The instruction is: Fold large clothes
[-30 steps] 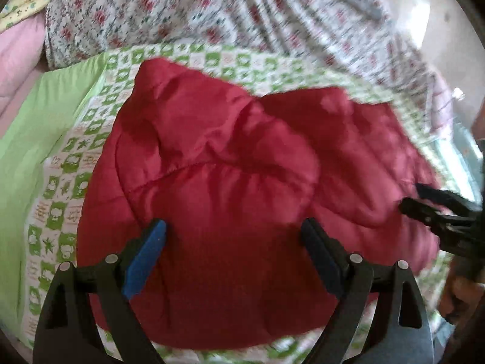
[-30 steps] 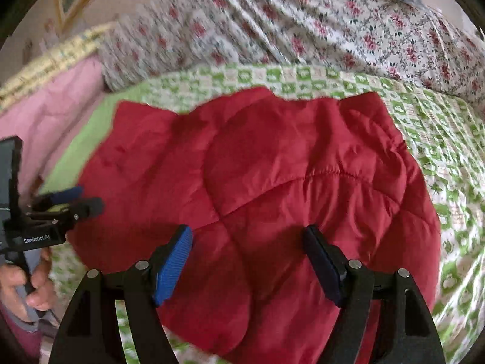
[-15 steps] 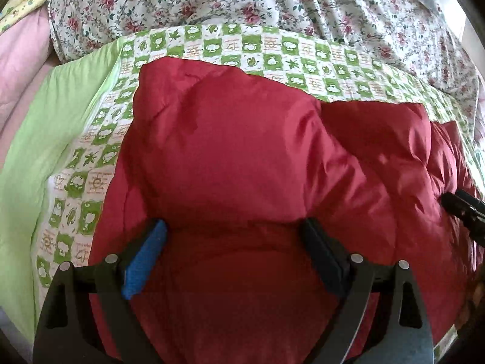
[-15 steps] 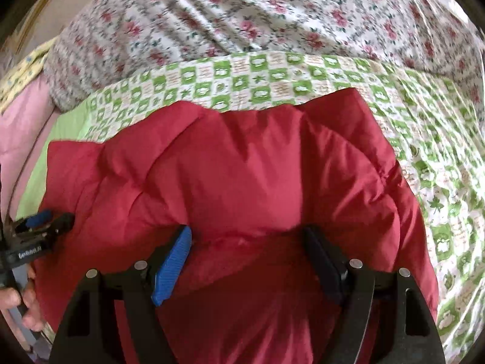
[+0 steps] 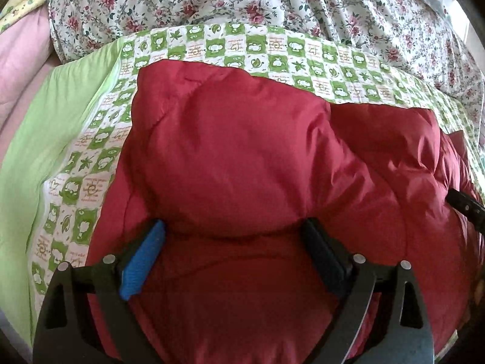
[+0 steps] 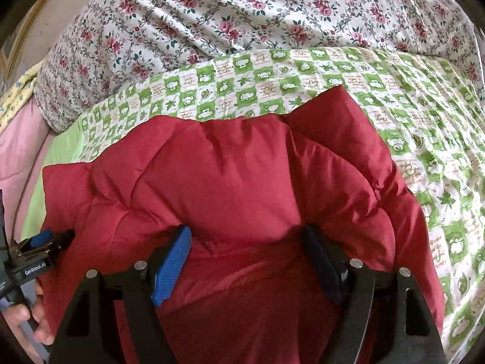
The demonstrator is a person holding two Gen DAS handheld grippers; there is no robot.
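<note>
A puffy red quilted jacket (image 5: 242, 157) lies bunched on a green-and-white checked sheet (image 5: 272, 51); it also shows in the right wrist view (image 6: 230, 188). My left gripper (image 5: 235, 236) is open, its blue-padded fingers (image 5: 142, 261) wide apart and pressed against the jacket's near left part. My right gripper (image 6: 245, 239) is open too, fingers spread against the jacket's near right part. The padded cloth bulges up just beyond both grippers. The right gripper's tip shows at the left view's right edge (image 5: 463, 209); the left gripper shows at the right view's left edge (image 6: 36, 251).
A floral quilt (image 5: 272, 3) is heaped behind the checked sheet (image 6: 409, 115). A plain green sheet (image 5: 45, 139) and pink bedding (image 5: 18, 60) lie at the left. A hand (image 6: 36, 315) holds the left gripper's handle.
Both grippers have moved down and forward onto the jacket. The jacket's near part has been pushed into a thicker bulge that fills more of each view. Both grippers stayed open.
</note>
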